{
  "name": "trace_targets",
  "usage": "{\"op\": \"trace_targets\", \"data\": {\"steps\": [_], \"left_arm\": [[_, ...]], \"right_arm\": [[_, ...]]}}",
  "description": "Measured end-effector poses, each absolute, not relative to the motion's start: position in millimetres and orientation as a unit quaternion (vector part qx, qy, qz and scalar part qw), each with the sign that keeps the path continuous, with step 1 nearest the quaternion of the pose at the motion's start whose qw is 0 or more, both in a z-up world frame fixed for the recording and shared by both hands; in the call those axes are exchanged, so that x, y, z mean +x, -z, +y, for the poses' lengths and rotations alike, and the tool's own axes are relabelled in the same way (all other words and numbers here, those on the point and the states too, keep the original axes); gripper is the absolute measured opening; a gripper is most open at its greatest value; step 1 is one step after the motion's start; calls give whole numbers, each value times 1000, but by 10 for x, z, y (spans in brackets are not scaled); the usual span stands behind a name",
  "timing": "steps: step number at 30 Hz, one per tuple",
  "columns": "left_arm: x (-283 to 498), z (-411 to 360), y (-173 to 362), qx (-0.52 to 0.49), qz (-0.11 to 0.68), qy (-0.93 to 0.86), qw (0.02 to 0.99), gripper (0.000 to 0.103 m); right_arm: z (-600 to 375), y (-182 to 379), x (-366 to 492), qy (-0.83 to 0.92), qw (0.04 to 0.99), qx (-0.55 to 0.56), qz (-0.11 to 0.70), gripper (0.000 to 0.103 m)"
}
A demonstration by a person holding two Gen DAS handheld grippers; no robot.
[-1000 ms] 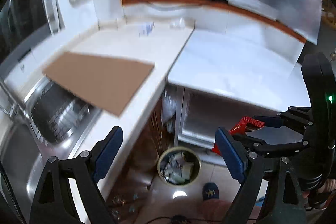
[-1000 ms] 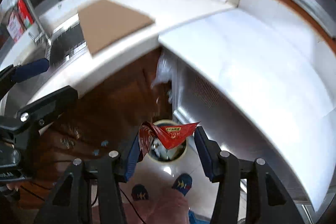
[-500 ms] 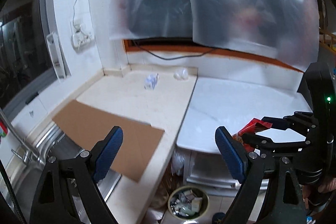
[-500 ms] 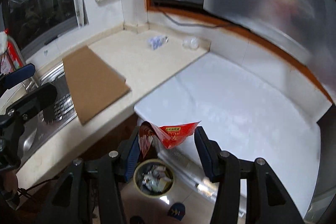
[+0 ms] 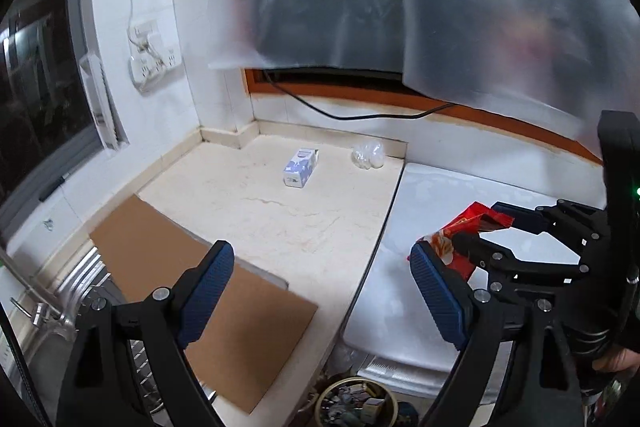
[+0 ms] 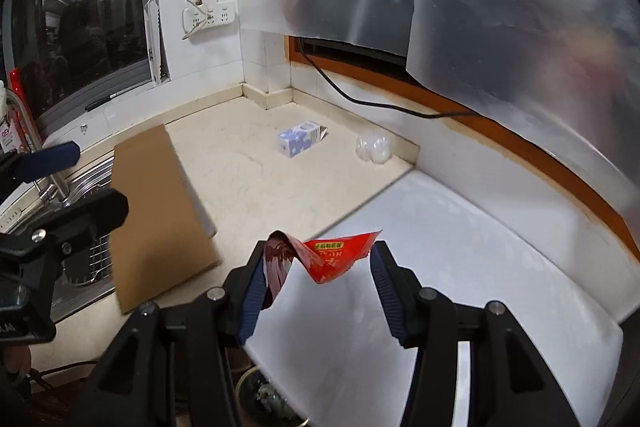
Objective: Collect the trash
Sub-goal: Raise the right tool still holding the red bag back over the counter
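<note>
A crumpled red snack wrapper [image 6: 324, 257] hangs between the fingers of my right gripper [image 6: 320, 287], stuck to the left finger; the jaws stand apart. It also shows in the left wrist view [image 5: 460, 239]. My left gripper [image 5: 320, 291] is open and empty above the counter's front edge. A small blue-and-white carton [image 5: 301, 167] [image 6: 298, 139] lies on the beige counter [image 5: 280, 211] near the back. A crumpled clear plastic piece [image 5: 367, 157] [image 6: 372, 149] lies beside it. The trash bin [image 5: 356, 403] [image 6: 264, 399] stands on the floor below.
A brown cardboard sheet [image 5: 200, 287] [image 6: 156, 219] lies over the sink's edge. A steel sink with a rack [image 5: 80, 291] is at left. A white worktop [image 6: 460, 267] lies at right. A black cable [image 5: 360, 113] runs along the back wall.
Both grippers have risen and tilted up from the floor bin toward the counter. The wrapper stays between the right gripper's fingers. The bin has dropped to the bottom edge of both views.
</note>
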State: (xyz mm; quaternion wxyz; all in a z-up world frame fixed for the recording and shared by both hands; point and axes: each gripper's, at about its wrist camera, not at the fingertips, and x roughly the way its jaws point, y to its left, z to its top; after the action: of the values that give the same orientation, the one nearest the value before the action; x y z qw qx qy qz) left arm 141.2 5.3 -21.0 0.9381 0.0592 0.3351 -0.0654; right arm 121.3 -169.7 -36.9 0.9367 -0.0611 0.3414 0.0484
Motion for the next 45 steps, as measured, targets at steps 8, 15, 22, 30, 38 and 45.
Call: {"op": "trace_targets", "data": {"steps": [8,15,22,30,38,45], "left_arm": [[2385,-89,476,25,391,48,919,89],[3079,-123,681,45,425,11,904,89],[3267,-89,730,23,429,-9,903,89],[2965,-37,705,26,430,-8,902,89],[2224,27,723,36,427,7,903,88],[1555,274,865,14,437,12,899,89]], "right_arm": [[-2073,544,1934,-79,935,-84,335,51],[-2353,643,2544,-106,935,-52,334,51],[-2409,728,2753,-142,931,-35,333,51],[-2291,732,2448,-168,925,-20,341,51],[-2033,805,1804,-215,907,-18,361,51],[-1766,988,1242,-227,893,-27,388,51]]}}
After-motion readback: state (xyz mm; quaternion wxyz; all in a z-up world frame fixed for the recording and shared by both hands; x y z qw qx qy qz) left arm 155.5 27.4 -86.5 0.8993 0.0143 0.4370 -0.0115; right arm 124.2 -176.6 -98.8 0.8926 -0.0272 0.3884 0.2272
